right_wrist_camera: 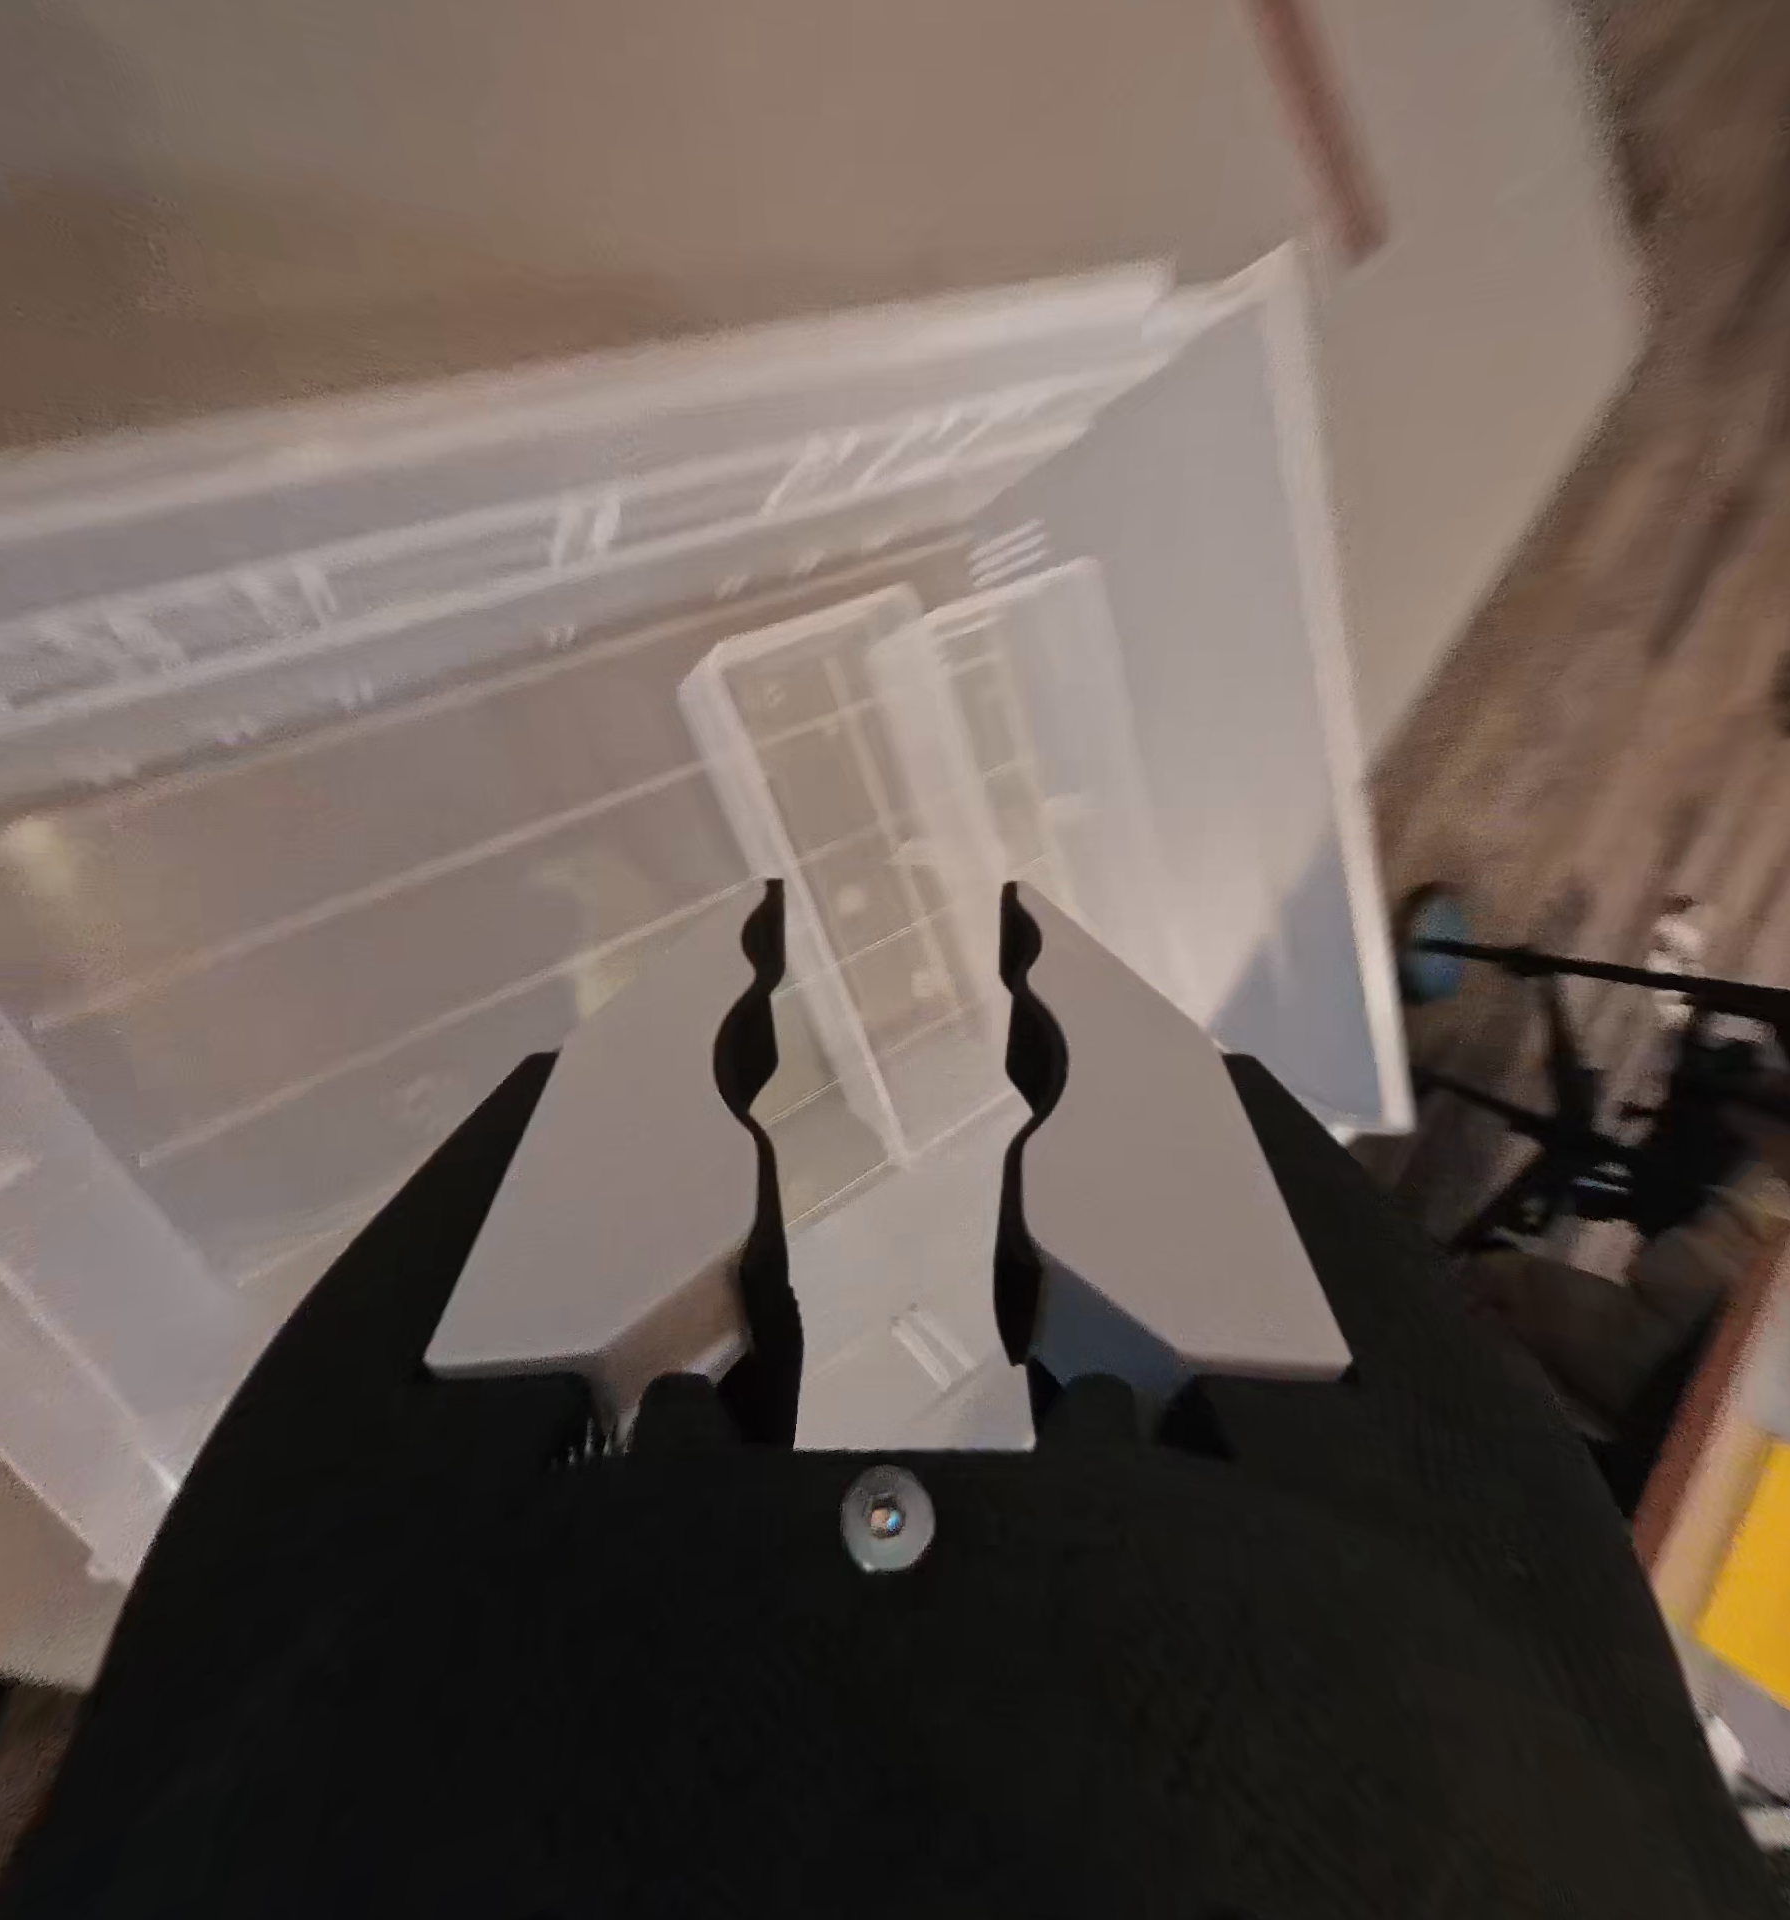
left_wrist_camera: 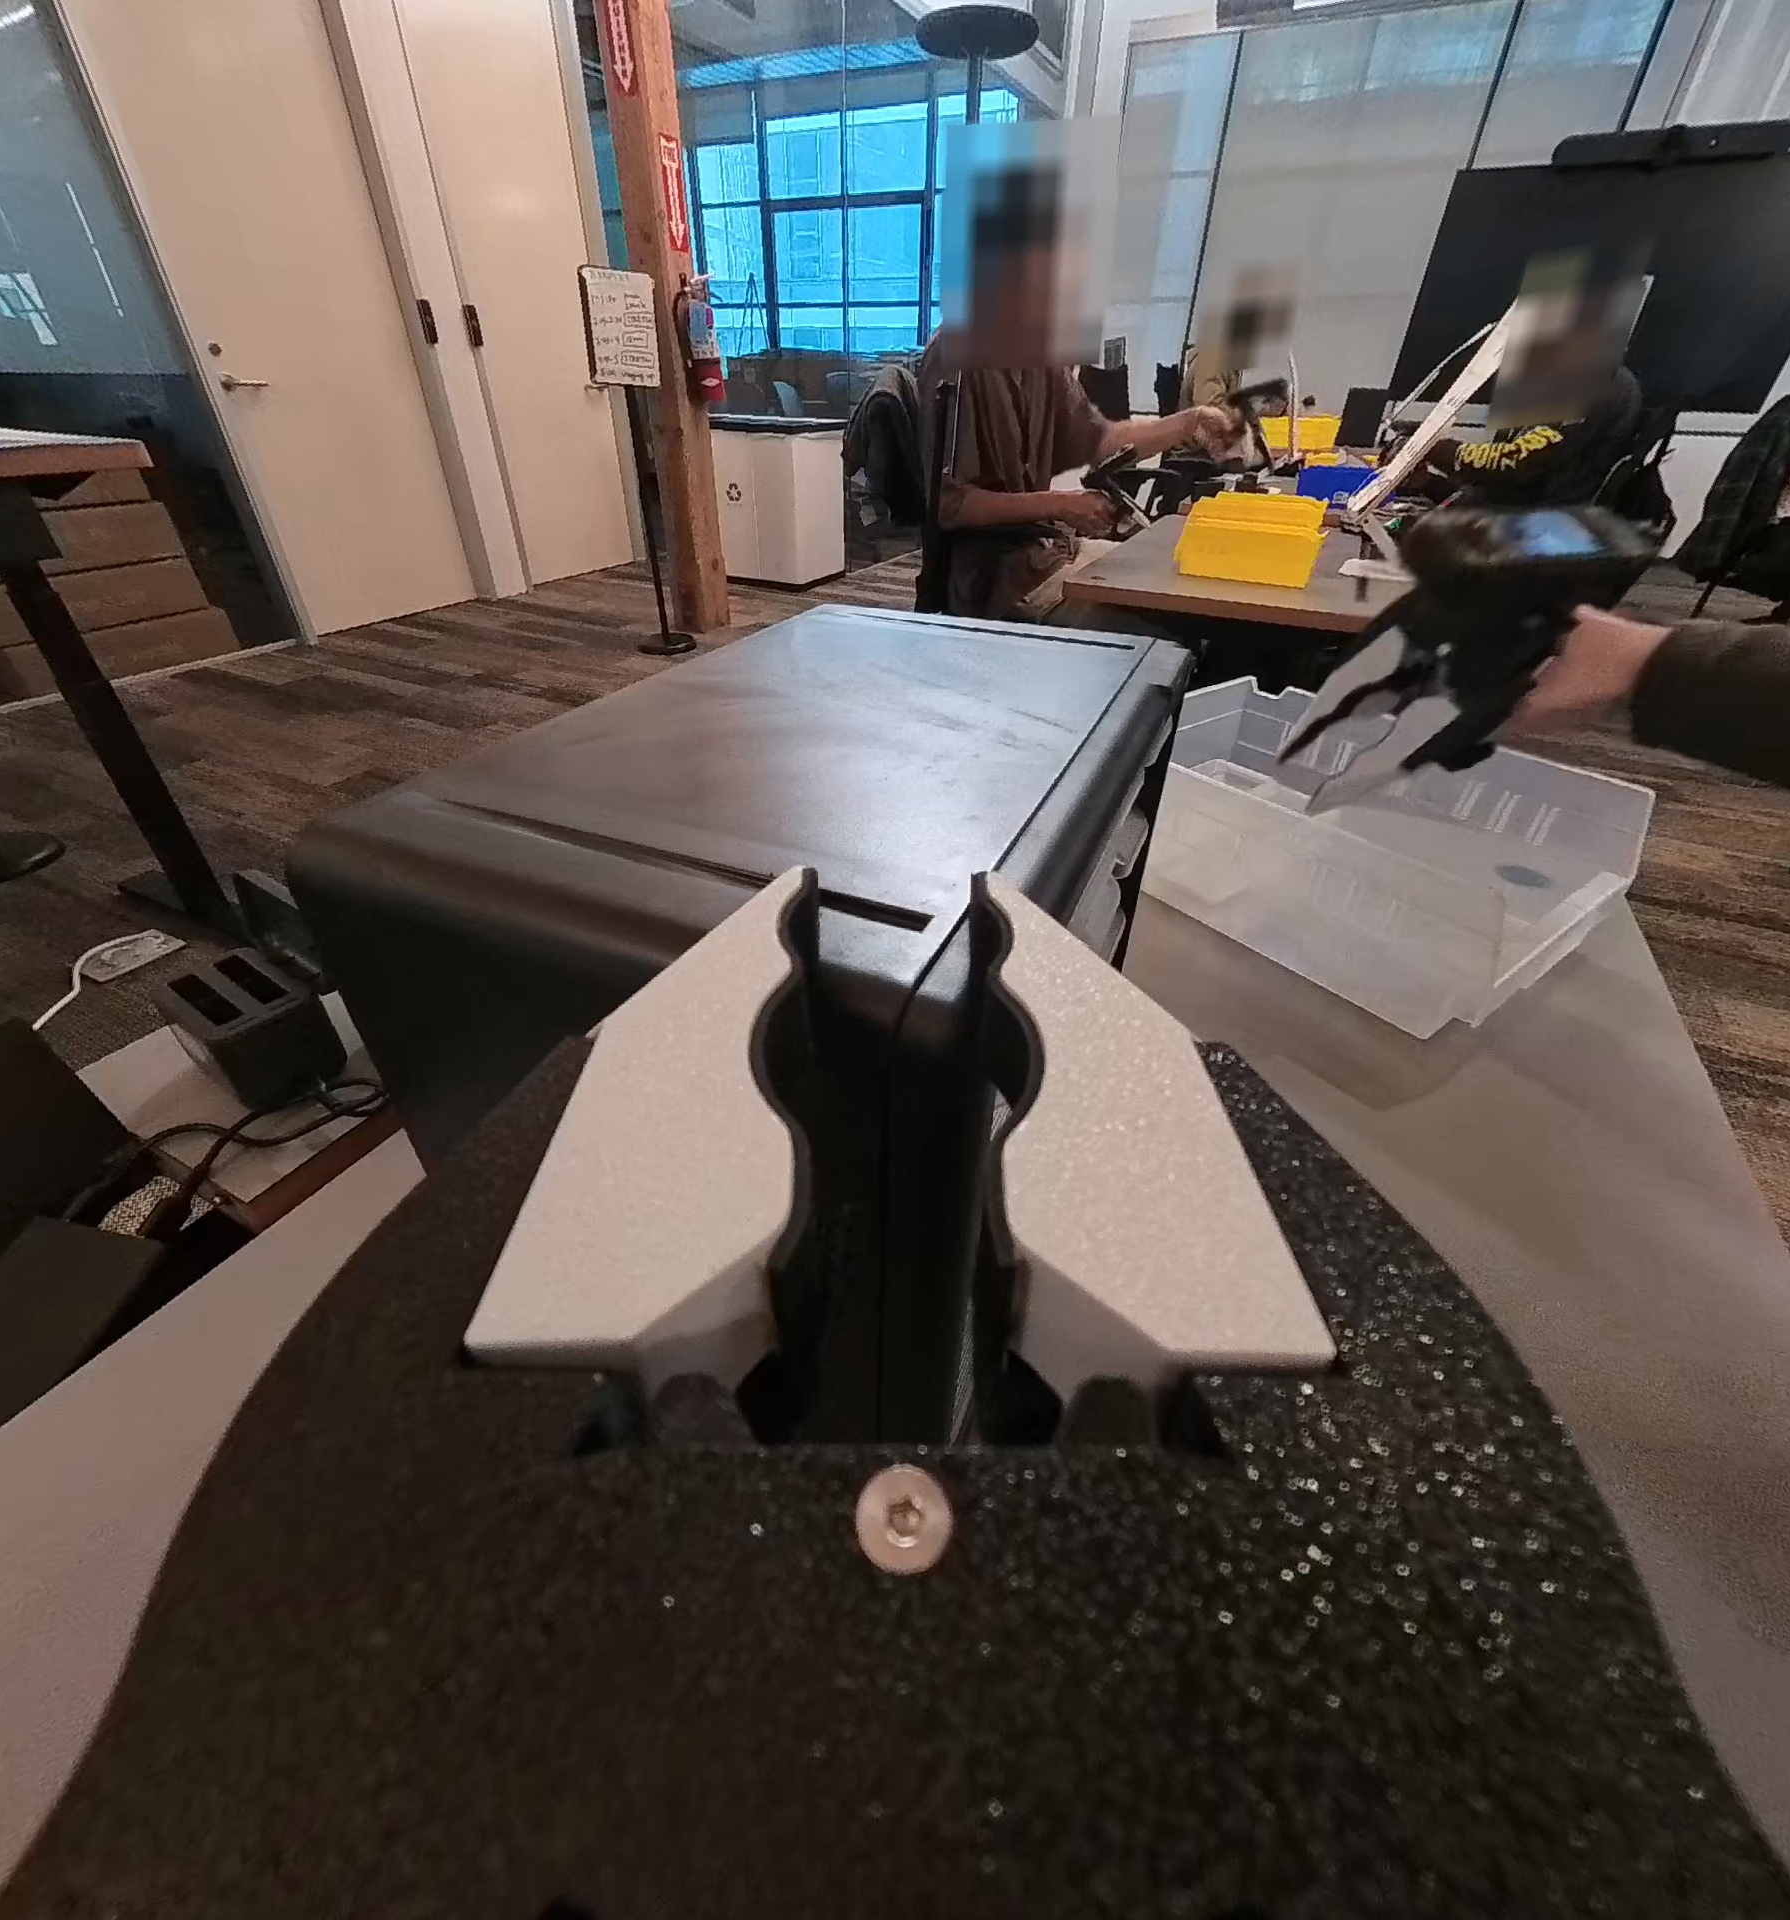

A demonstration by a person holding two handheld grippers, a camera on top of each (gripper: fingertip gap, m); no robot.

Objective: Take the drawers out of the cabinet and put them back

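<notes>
The black cabinet stands on the grey table. My left gripper is closed on the cabinet's near top corner, which sits deep between the fingers. A clear plastic drawer lies out of the cabinet on the table to its right. My right gripper hovers just above this drawer, open and empty. In the right wrist view the right gripper points down into the drawer, over a small clear compartment box inside it. More clear drawers show in the cabinet's front.
A charger block and cables lie left of the cabinet. People work at a wooden table with yellow bins behind. A desk stands far left. The table's right edge drops to carpet.
</notes>
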